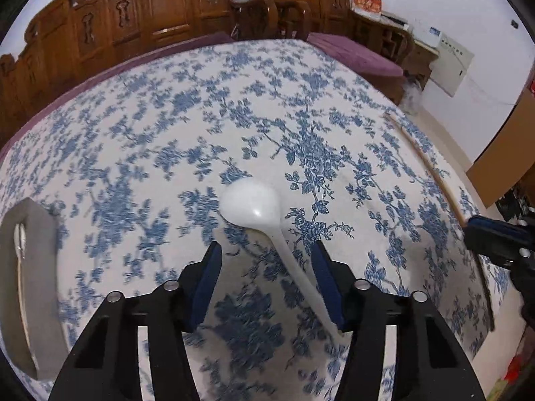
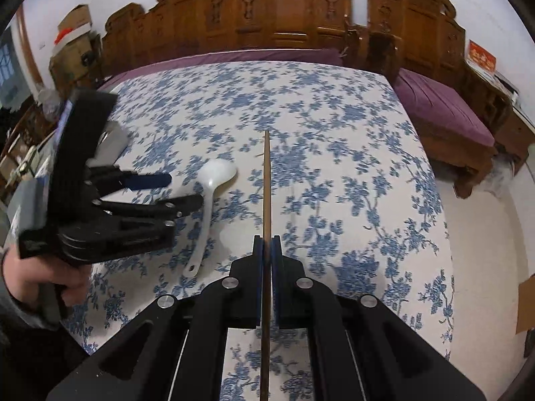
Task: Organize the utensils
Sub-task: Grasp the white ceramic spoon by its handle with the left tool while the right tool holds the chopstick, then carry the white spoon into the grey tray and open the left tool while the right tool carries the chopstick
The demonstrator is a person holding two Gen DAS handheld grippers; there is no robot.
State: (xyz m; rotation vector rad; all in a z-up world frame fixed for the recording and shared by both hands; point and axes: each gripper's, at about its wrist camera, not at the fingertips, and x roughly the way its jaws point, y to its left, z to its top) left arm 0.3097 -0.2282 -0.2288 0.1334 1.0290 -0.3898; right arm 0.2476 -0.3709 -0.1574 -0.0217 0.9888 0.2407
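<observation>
A white plastic spoon [image 1: 250, 200] lies on the blue-flowered tablecloth [image 1: 200, 117], bowl away from me. My left gripper [image 1: 267, 250] stands open astride its handle, which runs close along the right-hand pad [image 1: 326, 284]; the other pad is well clear of it. My right gripper [image 2: 266, 244] is shut on a thin wooden chopstick [image 2: 266, 183] that points straight ahead above the table. From the right wrist the spoon [image 2: 210, 200] shows under the left gripper [image 2: 177, 190], which a hand [image 2: 40, 280] holds. From the left wrist the right gripper [image 1: 471, 230] enters at the right edge with the chopstick [image 1: 424, 163].
A grey organizer tray [image 1: 40, 227] sits at the table's left with a metal utensil [image 1: 20, 244] in one slot. Carved wooden benches with purple cushions [image 2: 444, 110] ring the far and right sides. Beyond the table's right edge the floor drops away, with a cardboard box [image 1: 501, 153] on it.
</observation>
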